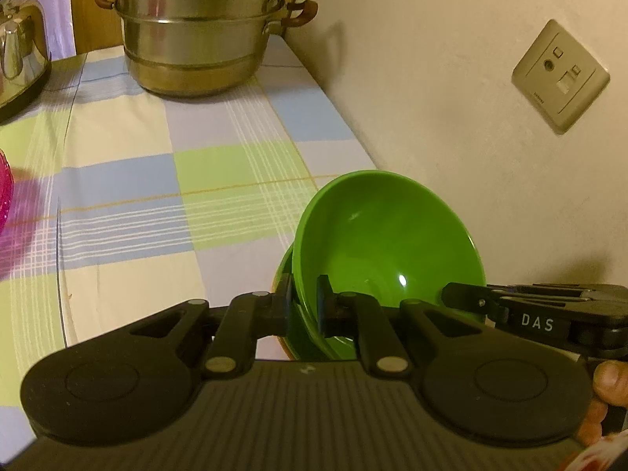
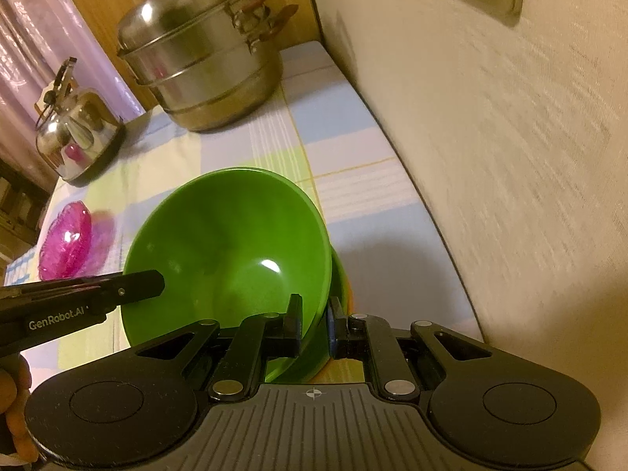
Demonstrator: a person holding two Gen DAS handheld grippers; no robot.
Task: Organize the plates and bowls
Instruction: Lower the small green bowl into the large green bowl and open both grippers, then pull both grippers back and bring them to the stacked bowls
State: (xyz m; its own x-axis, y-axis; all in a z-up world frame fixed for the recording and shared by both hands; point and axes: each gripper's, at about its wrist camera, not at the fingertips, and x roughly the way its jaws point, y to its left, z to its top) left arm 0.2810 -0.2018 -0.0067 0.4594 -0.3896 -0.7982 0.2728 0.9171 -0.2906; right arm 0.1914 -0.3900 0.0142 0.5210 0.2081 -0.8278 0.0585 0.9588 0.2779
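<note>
A green bowl (image 1: 386, 235) is held tilted above the checked tablecloth, close to the wall. My left gripper (image 1: 304, 306) is shut on its left rim. My right gripper (image 2: 314, 325) is shut on the opposite rim of the same green bowl (image 2: 227, 251). A second green dish edge (image 1: 283, 271) shows just beneath the bowl, and it also shows in the right wrist view (image 2: 339, 274). The right gripper's body (image 1: 541, 314) shows in the left wrist view, and the left gripper's body (image 2: 78, 298) in the right wrist view.
A stacked steel steamer pot (image 1: 196, 31) stands at the table's far end by the wall (image 1: 471, 117). A steel kettle (image 2: 76, 133) sits at the far left. A pink glass dish (image 2: 64, 241) lies at the left edge. A wall socket (image 1: 559, 76) is on the right.
</note>
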